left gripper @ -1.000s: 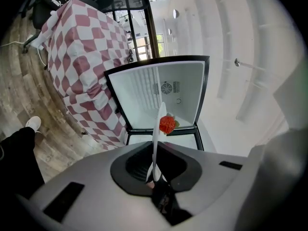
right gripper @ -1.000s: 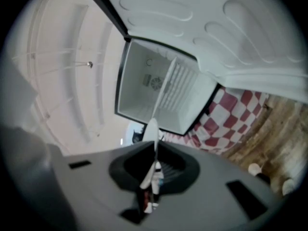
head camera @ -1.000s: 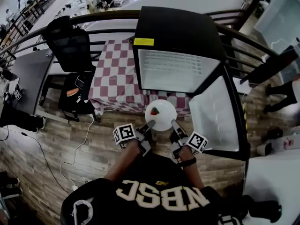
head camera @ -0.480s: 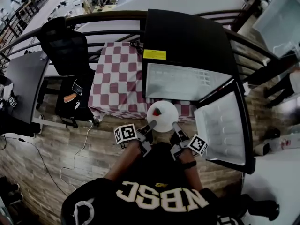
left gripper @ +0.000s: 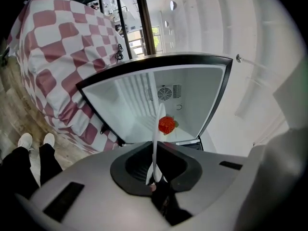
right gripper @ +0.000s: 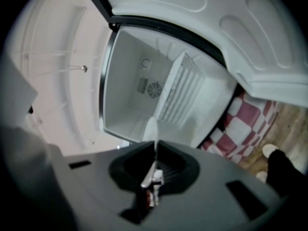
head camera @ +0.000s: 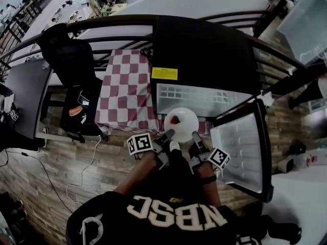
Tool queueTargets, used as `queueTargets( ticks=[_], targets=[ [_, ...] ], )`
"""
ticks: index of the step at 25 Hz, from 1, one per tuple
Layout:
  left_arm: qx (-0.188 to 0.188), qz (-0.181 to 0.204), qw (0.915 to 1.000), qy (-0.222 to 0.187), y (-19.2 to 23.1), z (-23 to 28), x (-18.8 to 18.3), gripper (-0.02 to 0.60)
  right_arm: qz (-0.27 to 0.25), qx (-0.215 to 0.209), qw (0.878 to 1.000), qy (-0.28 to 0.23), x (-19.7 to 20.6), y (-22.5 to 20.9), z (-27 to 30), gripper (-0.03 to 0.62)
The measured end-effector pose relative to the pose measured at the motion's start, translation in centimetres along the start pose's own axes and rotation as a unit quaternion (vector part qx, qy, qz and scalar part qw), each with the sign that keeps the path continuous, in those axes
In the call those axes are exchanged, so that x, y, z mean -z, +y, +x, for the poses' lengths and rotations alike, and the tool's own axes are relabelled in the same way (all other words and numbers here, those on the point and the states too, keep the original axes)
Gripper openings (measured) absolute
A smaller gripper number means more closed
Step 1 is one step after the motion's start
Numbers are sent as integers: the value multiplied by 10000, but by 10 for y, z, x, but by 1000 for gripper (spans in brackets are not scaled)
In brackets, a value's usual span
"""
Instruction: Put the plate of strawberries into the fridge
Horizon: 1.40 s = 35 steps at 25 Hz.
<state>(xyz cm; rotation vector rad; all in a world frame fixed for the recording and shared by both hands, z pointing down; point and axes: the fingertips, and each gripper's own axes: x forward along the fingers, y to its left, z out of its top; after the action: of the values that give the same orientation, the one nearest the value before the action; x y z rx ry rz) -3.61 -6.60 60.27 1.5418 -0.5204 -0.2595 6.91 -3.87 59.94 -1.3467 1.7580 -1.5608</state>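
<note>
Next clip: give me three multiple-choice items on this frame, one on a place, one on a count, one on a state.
1. The plate is: A on the checked cloth; B held before the fridge; C inside it.
2. It carries: A one strawberry; B three; C five.
3. The fridge door is: A shut; B missing; C open.

B: left gripper and right gripper clamp its rim outside the fridge.
A: a single red berry shows.
C: the door stands swung aside, interior exposed.
</note>
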Motion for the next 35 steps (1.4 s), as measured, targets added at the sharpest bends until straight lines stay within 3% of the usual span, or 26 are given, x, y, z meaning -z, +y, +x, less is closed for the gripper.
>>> queueTargets(
  ticks=[11, 22, 26, 31, 35],
  targets=[
    [168, 193, 9992, -291, -34, 46, -47, 34, -115, -245, 9996, 99, -60, 19, 40, 35],
    [127, 177, 9993, -290, -38, 85, -72, 34, -26, -313, 9994, 134, -96, 14, 68, 35],
    [-68, 205, 9992, -350, -31, 93, -81, 34, -5, -383, 9992, 123, -107, 15, 78, 35],
    [-128, 3, 9988, -463, -28, 100, -87, 35, 52, -551, 9983, 172, -114, 17, 88, 35],
    [-214, -119, 9983, -520, -19, 103, -88, 35, 163, -395, 9987, 284, -114, 11, 91, 35]
  ],
)
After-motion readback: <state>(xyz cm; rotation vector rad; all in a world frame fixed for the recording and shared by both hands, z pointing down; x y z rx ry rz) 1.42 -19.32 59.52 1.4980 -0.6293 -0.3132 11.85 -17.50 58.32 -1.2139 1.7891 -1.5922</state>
